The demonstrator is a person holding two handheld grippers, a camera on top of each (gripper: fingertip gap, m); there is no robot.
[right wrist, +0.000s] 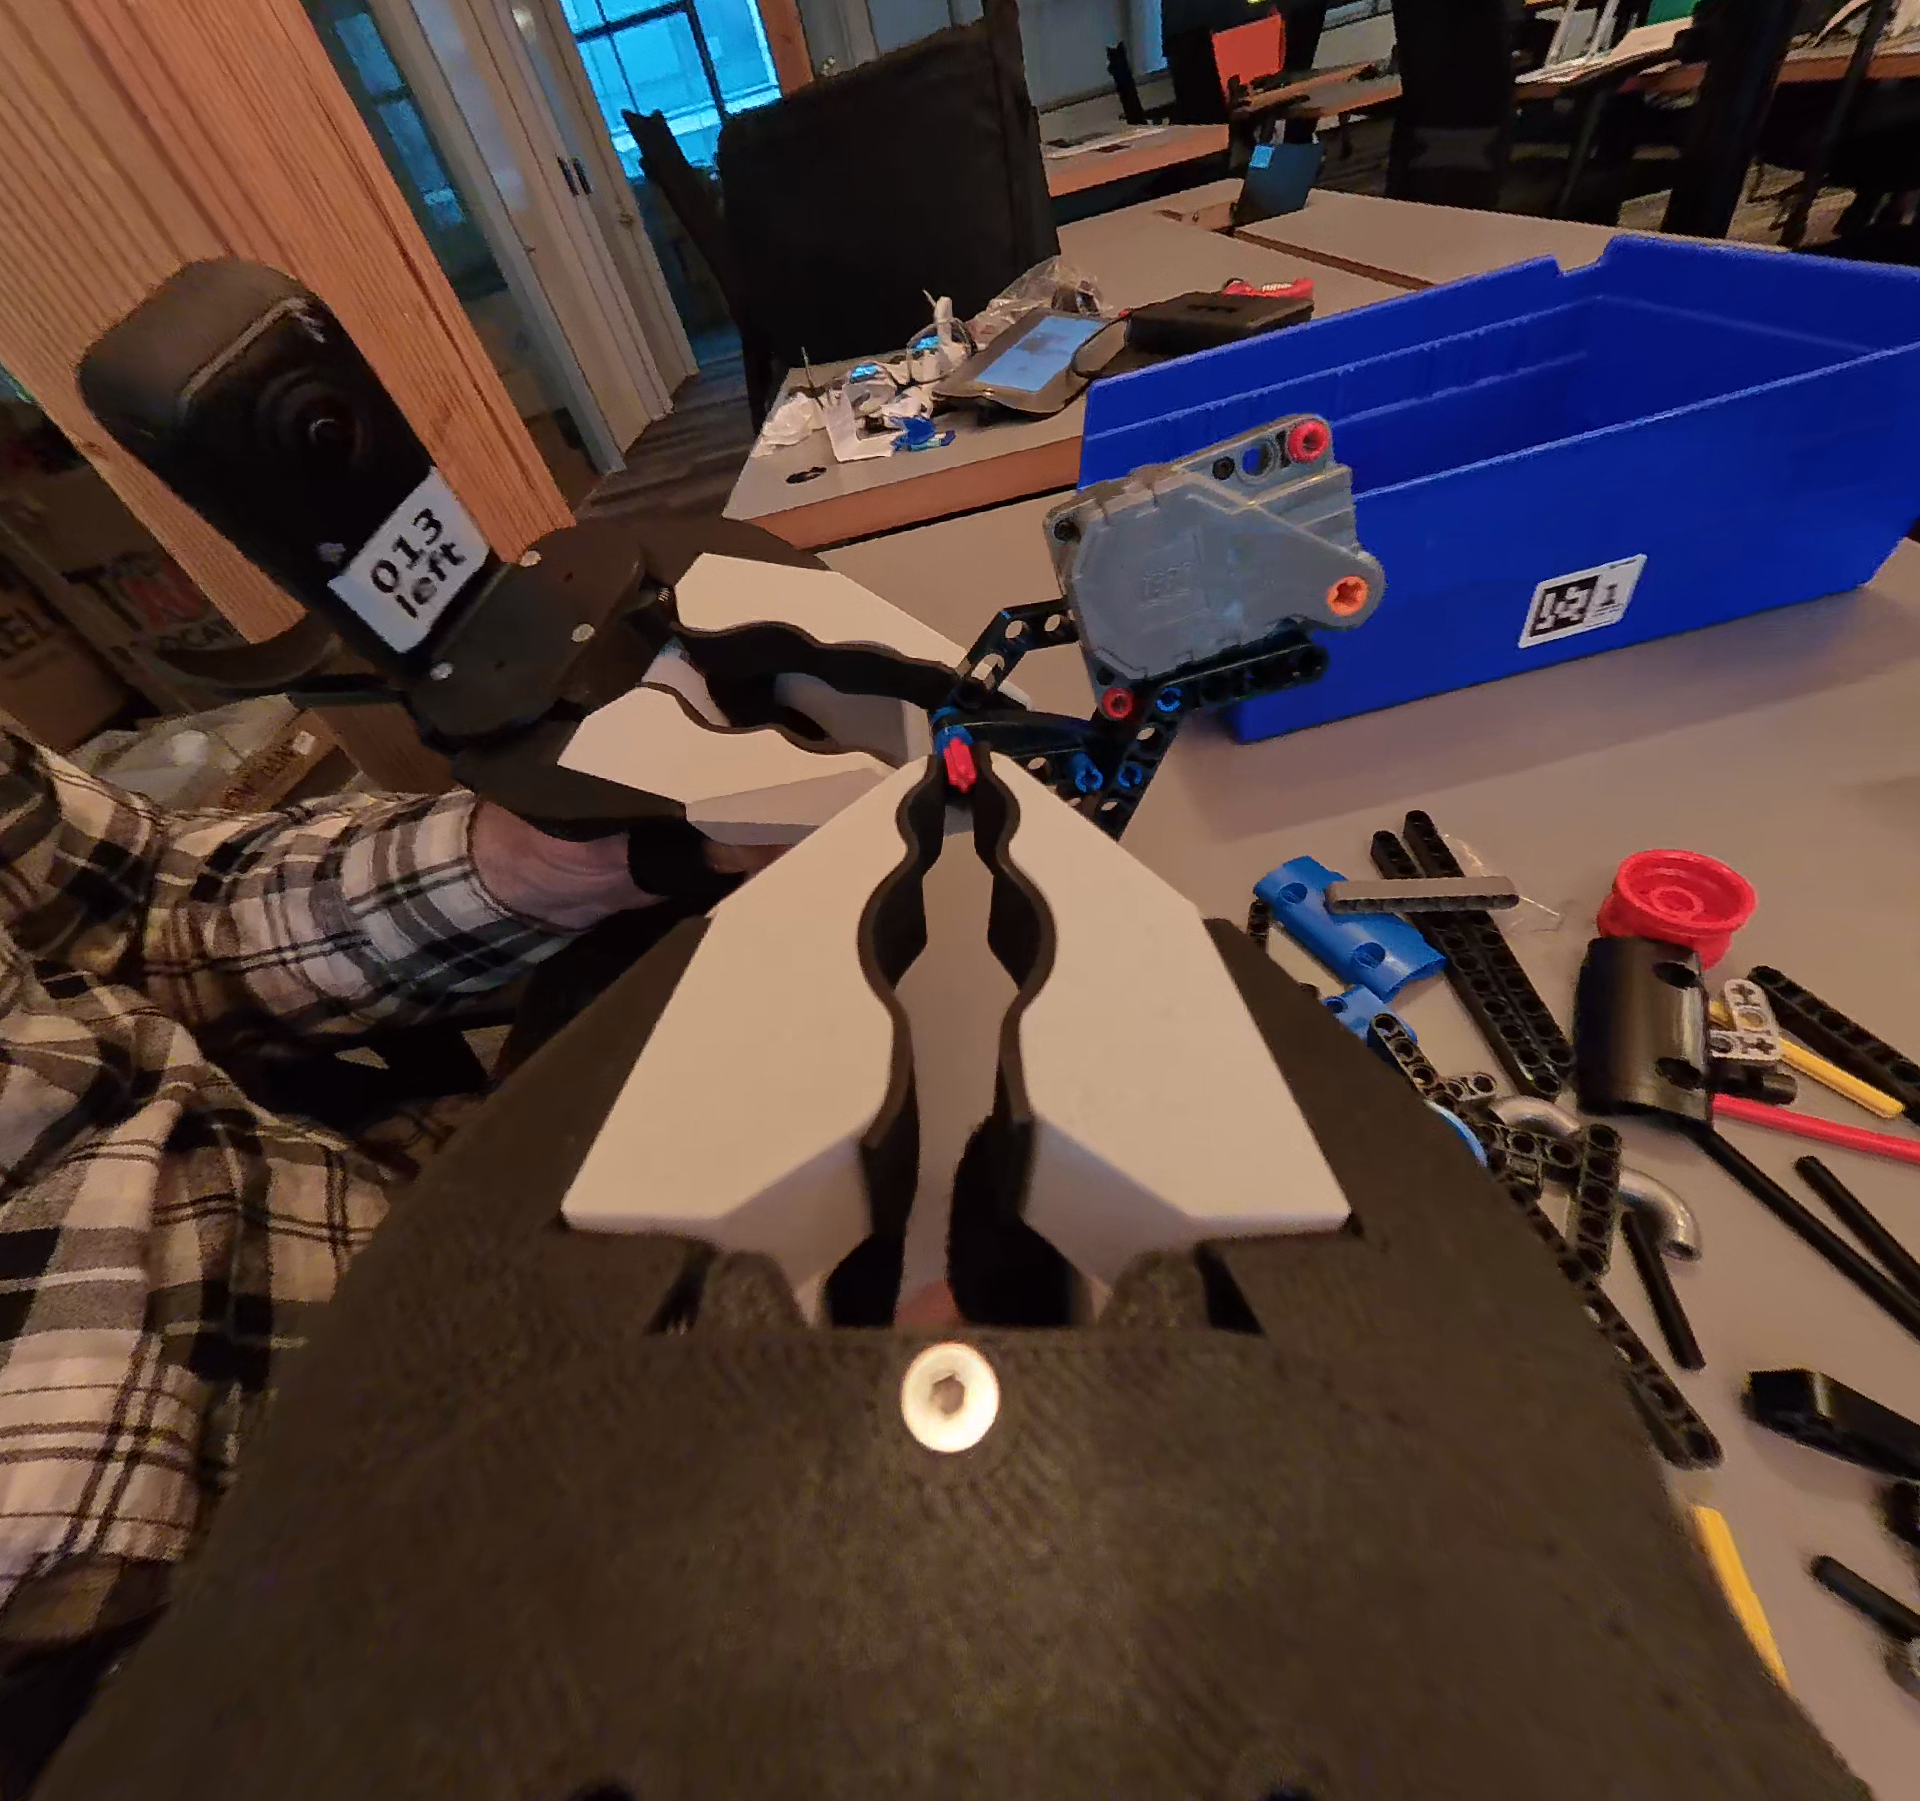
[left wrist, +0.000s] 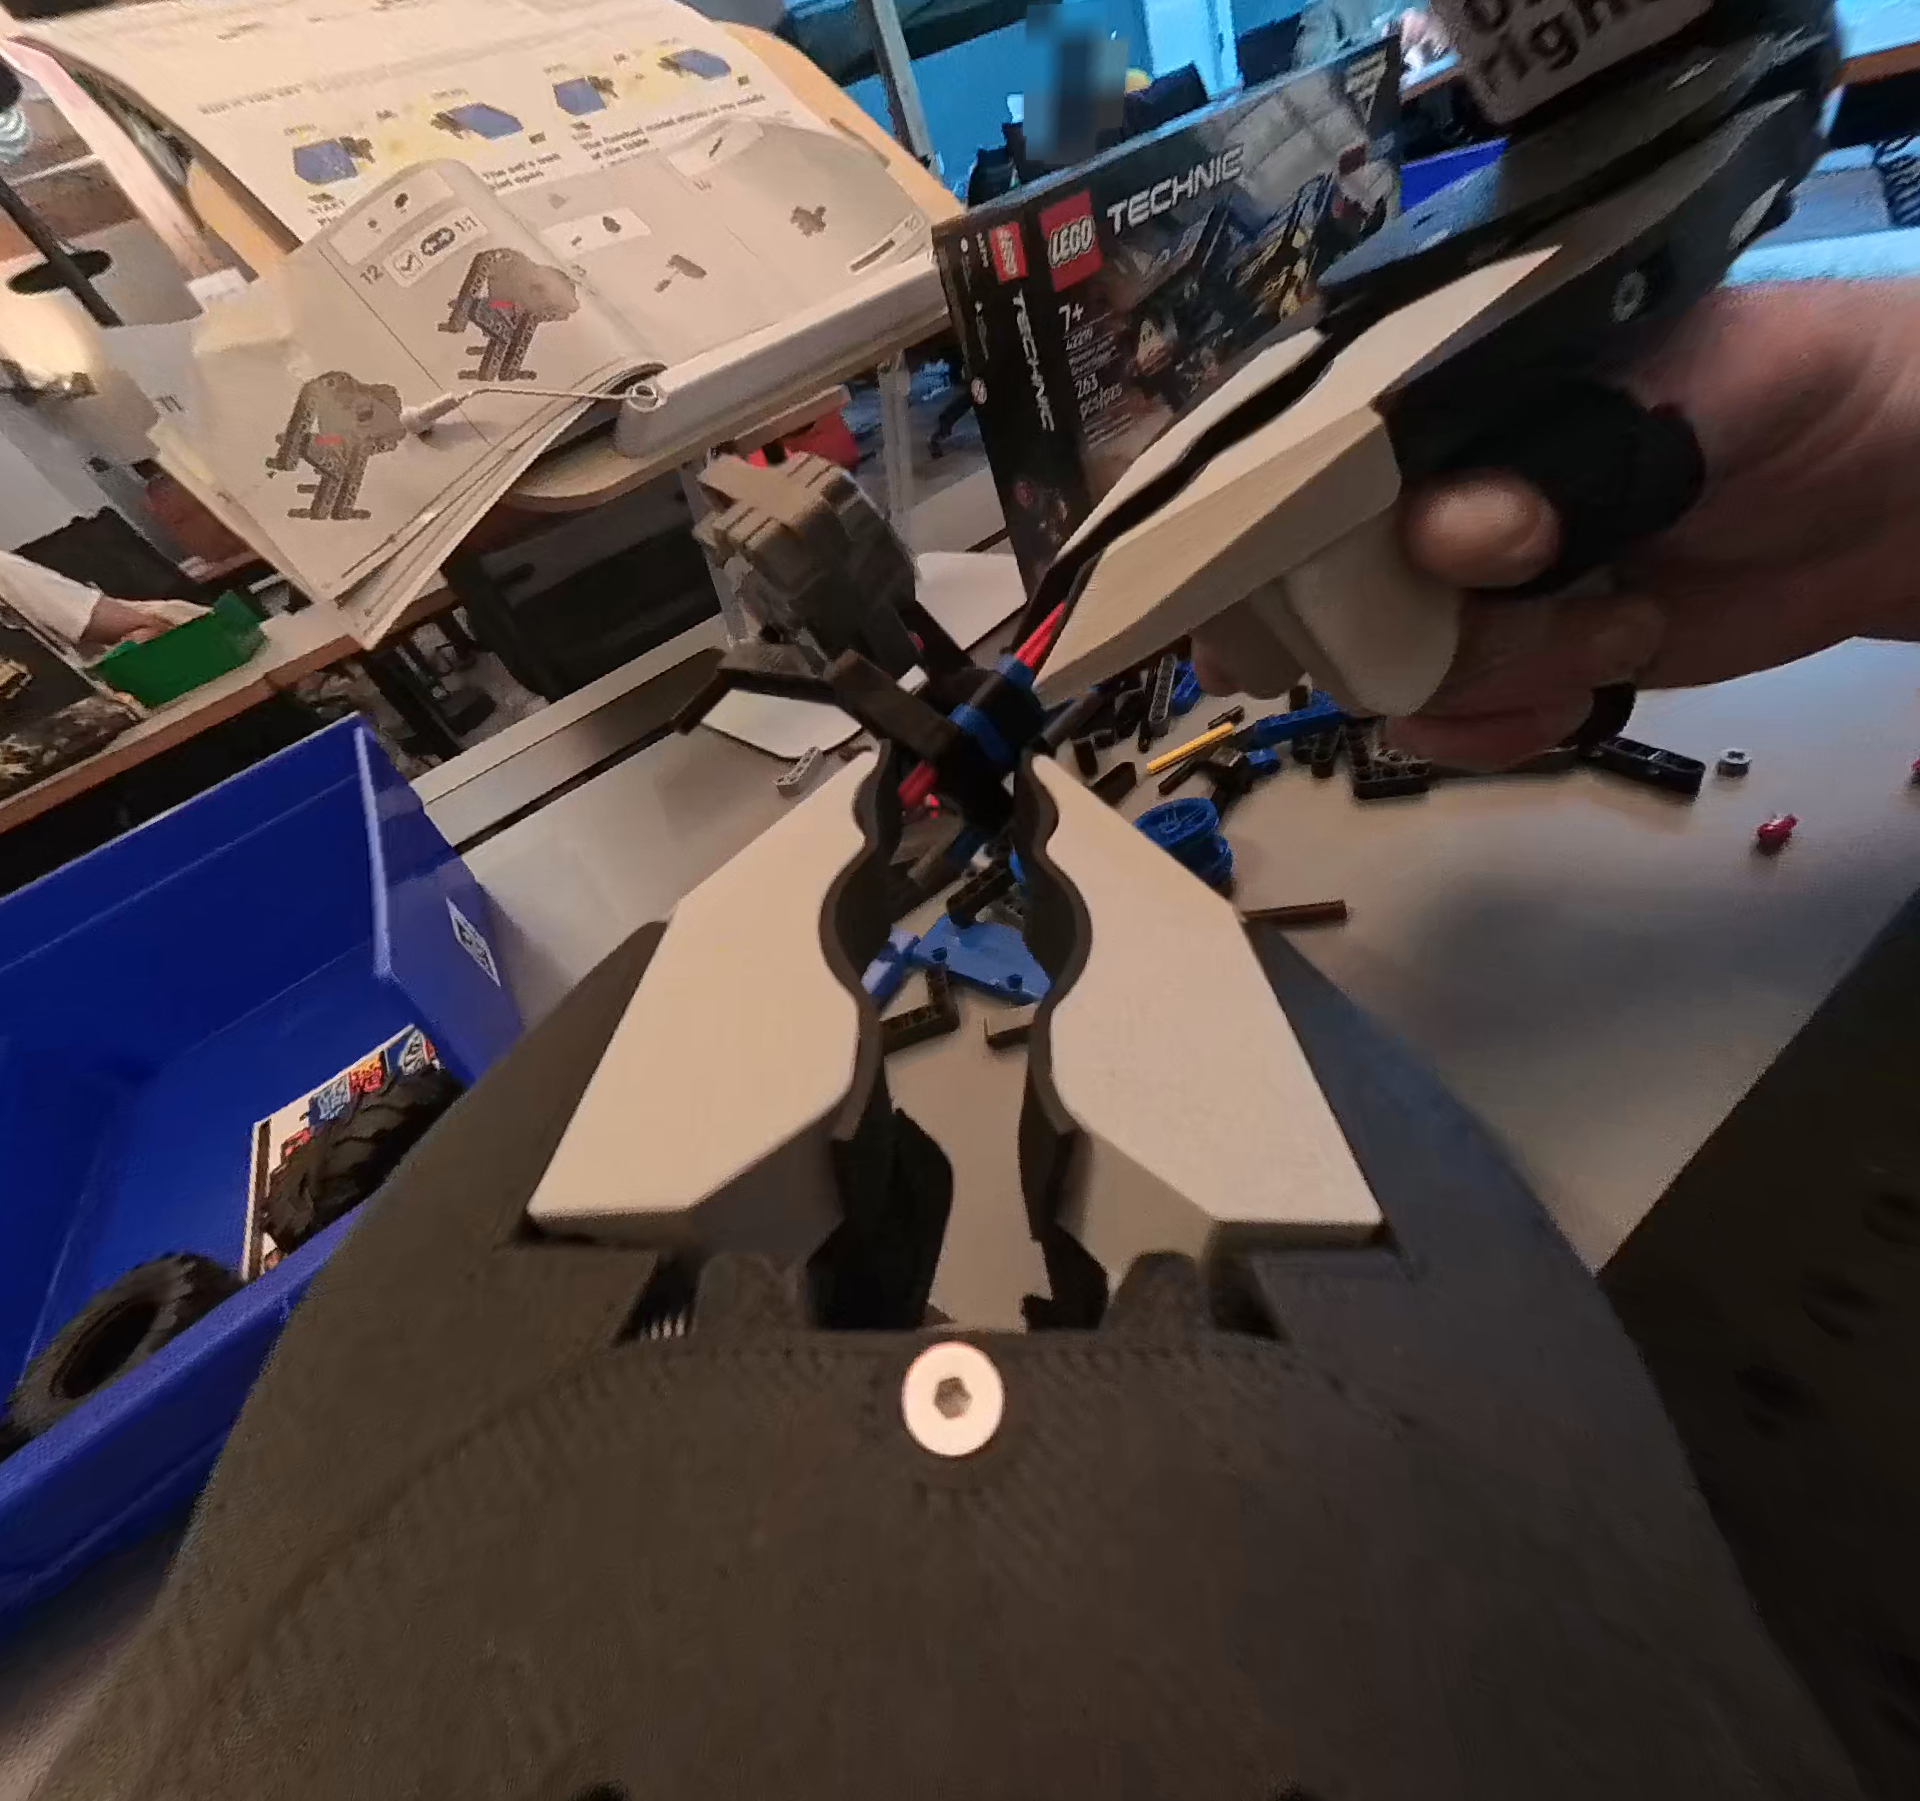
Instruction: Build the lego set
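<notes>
The left claw (left wrist: 951, 795) is nearly closed, its tips pinching the black-and-blue frame of the model (left wrist: 925, 712) above the surface (left wrist: 1558, 972). In the right wrist view the same claw (right wrist: 914, 712) comes in from 9 o'clock, held by a hand (right wrist: 561, 868) in a plaid sleeve (right wrist: 208, 972).

The right claw (right wrist: 958, 775) is also almost closed, gripping a small red pin (right wrist: 958, 764) at the model's near end. In the left wrist view it (left wrist: 1023, 702) reaches in from 2 o'clock and meets the model just beyond the left claw's tips.

The model is held in the air between both claws. A grey motor (right wrist: 1205, 556) sits on its far end, at 1 o'clock of the right claw, carried on black holed beams (right wrist: 1132, 764) with blue and red pins.

A blue bin (right wrist: 1558, 463) stands on the surface behind the model; in the left wrist view it (left wrist: 208, 920) lies at 9 o'clock and holds 2 black tyres (left wrist: 353, 1159) and a printed sheet (left wrist: 312, 1128).

Loose parts (right wrist: 1558, 1045) lie scattered at 3 o'clock of the right claw: black beams, blue pieces, a red wheel hub (right wrist: 1678, 904), yellow and red axles.

An open booklet (left wrist: 436, 317) rests on a stand at 11 o'clock in the left wrist view, and the set's box (left wrist: 1143, 328) stands upright at 1 o'clock.
</notes>
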